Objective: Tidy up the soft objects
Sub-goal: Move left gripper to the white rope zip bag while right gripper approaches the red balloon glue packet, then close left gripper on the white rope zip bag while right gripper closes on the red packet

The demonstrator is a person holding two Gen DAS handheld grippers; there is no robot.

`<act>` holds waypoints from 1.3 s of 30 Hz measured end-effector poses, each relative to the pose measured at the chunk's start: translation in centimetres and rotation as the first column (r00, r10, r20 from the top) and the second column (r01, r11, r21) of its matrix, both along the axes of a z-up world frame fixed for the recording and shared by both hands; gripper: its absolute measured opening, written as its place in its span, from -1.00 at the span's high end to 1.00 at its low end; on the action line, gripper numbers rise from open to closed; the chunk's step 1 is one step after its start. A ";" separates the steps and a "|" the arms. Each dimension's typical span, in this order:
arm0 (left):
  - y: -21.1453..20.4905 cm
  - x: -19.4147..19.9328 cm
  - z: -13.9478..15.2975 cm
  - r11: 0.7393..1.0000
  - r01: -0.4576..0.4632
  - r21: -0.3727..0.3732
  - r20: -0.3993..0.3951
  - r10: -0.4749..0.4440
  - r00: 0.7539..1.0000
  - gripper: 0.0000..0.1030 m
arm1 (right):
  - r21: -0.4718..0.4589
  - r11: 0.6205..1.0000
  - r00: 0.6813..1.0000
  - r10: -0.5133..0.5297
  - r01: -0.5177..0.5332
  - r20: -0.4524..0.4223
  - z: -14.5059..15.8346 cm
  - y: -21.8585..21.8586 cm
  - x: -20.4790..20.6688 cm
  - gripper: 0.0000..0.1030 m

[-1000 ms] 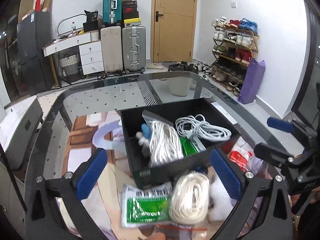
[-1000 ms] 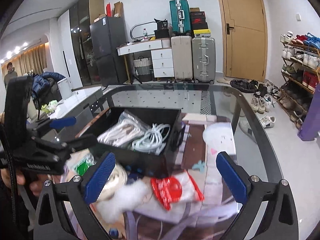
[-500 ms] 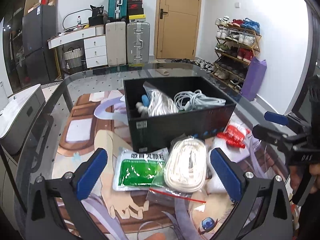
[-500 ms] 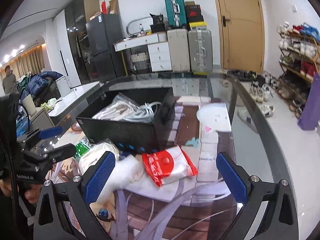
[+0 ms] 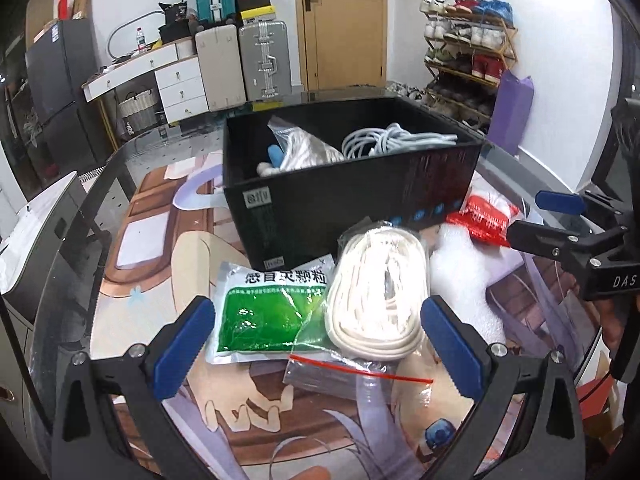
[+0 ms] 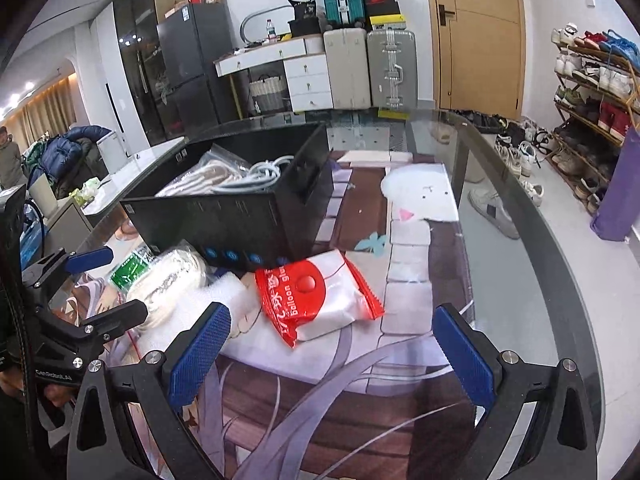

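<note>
A black box (image 5: 352, 196) stands on the table and holds bagged white rope (image 5: 308, 148) and a white cable (image 5: 392, 140). In front of it lie a green medicine sachet (image 5: 268, 312), a bagged coil of white rope (image 5: 378, 296), white foam wrap (image 5: 464, 280) and a red-and-white balloon pack (image 6: 316, 300). My left gripper (image 5: 318, 348) is open and empty, its fingers either side of the sachet and the rope coil, just above them. My right gripper (image 6: 330, 356) is open and empty, close in front of the balloon pack.
The table is glass with a printed mat (image 6: 404, 240); its curved edge (image 6: 532, 216) runs along the right. The box (image 6: 240, 216) sits behind the loose items. Suitcases, drawers and a shoe rack stand far off by the walls.
Both grippers have dropped lower and moved in towards the items in front of the box. The left one now straddles the sachet and rope coil. Both stayed open.
</note>
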State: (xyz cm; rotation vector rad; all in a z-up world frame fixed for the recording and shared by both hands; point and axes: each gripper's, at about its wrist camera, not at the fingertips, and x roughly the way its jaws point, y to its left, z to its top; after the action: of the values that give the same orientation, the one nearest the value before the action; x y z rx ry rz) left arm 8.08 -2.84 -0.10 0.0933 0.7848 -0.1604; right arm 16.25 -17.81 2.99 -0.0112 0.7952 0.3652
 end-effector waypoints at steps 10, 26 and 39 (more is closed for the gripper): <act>-1.5 0.8 -0.2 0.999 0.045 0.017 -0.048 -0.044 0.998 -1.00 | -0.016 1.000 1.000 -0.003 0.002 -0.024 -0.7 0.1 0.4 -0.99; -2.3 2.1 -0.1 0.995 0.096 0.012 -0.086 -0.094 0.992 -0.88 | -0.008 1.000 0.999 -0.002 0.002 -0.045 -1.3 0.0 0.7 -0.99; -1.8 2.1 0.1 0.991 0.130 0.027 -0.109 -0.126 0.986 -0.79 | 0.003 1.000 0.999 -0.008 0.008 -0.043 -1.1 -0.3 0.8 -0.99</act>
State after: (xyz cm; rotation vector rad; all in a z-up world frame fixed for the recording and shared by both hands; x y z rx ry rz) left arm 10.17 -4.68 -0.02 0.1686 0.8894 -0.2755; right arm 17.02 -18.13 1.88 0.0032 0.8365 0.3600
